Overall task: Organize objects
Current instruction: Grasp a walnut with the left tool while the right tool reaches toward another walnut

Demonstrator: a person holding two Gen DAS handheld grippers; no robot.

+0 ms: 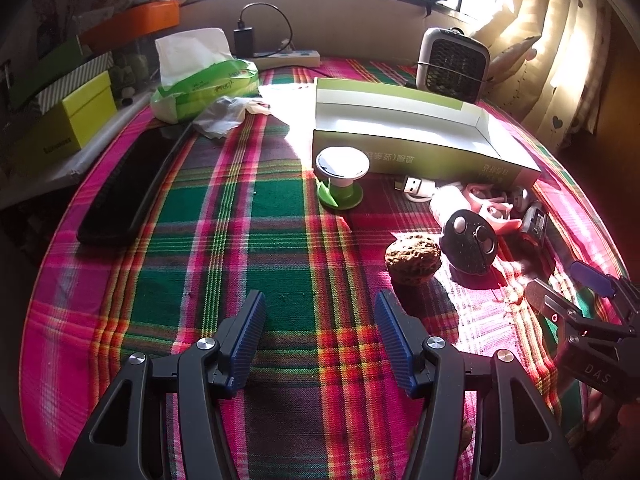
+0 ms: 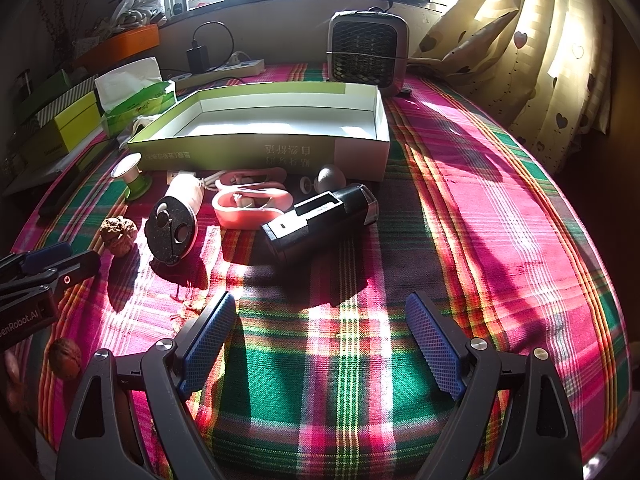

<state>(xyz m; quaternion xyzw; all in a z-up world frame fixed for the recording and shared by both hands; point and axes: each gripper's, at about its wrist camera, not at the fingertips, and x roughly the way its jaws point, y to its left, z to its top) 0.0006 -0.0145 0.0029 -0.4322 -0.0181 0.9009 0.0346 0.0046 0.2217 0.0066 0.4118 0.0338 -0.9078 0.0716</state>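
An open green-and-white box (image 1: 400,156) (image 2: 240,148) stands empty on the plaid cloth. In front of it lie a green spool with a white top (image 1: 340,178) (image 2: 132,180), a white device with a black round face (image 1: 470,246) (image 2: 172,224), a pink item (image 1: 496,206) (image 2: 248,204), a black cylinder (image 2: 320,220) and a white USB cable (image 1: 412,186). A walnut (image 1: 412,260) (image 2: 118,236) sits nearest; a second walnut (image 2: 64,358) lies further forward. My left gripper (image 1: 320,300) hovers open over bare cloth, left of the walnut. My right gripper (image 2: 320,300) is open too, short of the black cylinder.
A tissue pack (image 1: 200,80) and a long black bar (image 1: 128,188) lie at the left. A small grey heater (image 1: 452,60) (image 2: 366,52) stands behind the box, a power strip (image 1: 288,56) by the wall. Stacked boxes (image 1: 80,112) flank the left edge, a curtain (image 2: 540,60) the right.
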